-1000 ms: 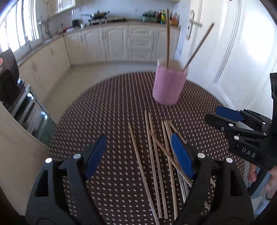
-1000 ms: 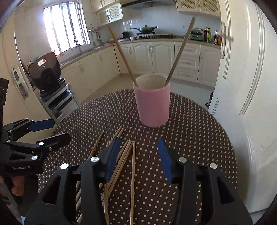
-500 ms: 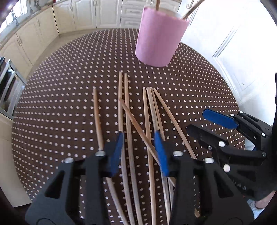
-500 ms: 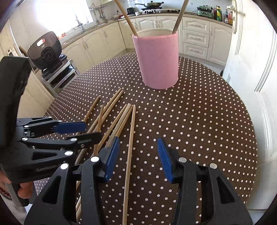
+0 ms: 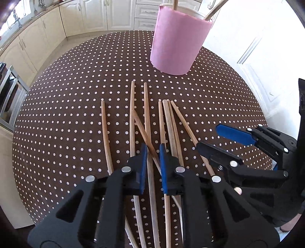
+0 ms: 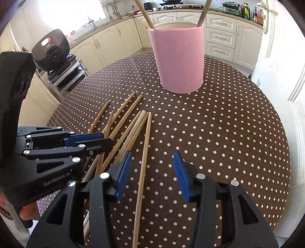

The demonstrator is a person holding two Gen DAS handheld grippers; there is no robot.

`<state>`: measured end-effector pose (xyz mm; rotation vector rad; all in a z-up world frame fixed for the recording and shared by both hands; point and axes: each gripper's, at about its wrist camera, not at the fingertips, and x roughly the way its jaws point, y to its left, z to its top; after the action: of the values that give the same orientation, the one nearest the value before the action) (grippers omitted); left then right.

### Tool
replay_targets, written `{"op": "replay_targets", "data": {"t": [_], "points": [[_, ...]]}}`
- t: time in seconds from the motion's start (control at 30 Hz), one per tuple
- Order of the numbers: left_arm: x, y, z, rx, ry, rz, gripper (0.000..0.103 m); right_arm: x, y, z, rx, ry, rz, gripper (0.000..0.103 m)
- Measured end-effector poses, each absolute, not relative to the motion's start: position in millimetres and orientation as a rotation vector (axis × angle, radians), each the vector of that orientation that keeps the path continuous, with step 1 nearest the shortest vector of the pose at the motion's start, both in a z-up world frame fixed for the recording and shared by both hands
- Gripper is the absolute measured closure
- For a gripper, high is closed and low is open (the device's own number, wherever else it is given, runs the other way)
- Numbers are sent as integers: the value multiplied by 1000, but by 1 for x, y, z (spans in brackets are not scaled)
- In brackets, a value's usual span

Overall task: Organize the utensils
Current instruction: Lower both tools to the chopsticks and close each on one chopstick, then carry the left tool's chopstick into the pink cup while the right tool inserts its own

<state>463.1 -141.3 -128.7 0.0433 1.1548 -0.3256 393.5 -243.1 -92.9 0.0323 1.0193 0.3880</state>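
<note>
Several wooden chopsticks (image 5: pixel 133 118) lie side by side on the round brown polka-dot table (image 5: pixel 66 95). A pink cup (image 5: pixel 177 40) stands at the far side with two chopsticks upright in it; it also shows in the right wrist view (image 6: pixel 180 57). My left gripper (image 5: pixel 153 150) is low over the pile, its blue pads nearly closed around a slanted chopstick (image 5: pixel 144 136) and one beside it. My right gripper (image 6: pixel 152 166) is open and empty, hovering just right of the rightmost chopstick (image 6: pixel 145 145).
The table edge is close on the left and near sides. Cream kitchen cabinets (image 5: pixel 95 17) line the back, a white door (image 5: pixel 257 57) is at the right, and a black appliance on a metal rack (image 6: pixel 53 55) stands left of the table.
My left gripper has come down over the chopsticks and its jaws have narrowed from wide open to almost closed around them. My right gripper has dropped lower and stayed open.
</note>
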Motion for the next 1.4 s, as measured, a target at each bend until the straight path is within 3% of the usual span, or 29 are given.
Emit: {"op": "replay_targets", "data": {"t": [0.4,0.53,0.83,1.4], "points": [[451,-119,-106,28,1115,-331,91,411,-218,-101,-72,1067,352,81],[449,-116,-97,16,1109,-332,91,416,-210,-103,-105,1059,332,98],[432,-108,-76,1,1081,-350,92,399,-212,-78,-71,996,334,99],[343,-98,43,0,872,-436,97,329,-234,27,-3,738,399,99]]}}
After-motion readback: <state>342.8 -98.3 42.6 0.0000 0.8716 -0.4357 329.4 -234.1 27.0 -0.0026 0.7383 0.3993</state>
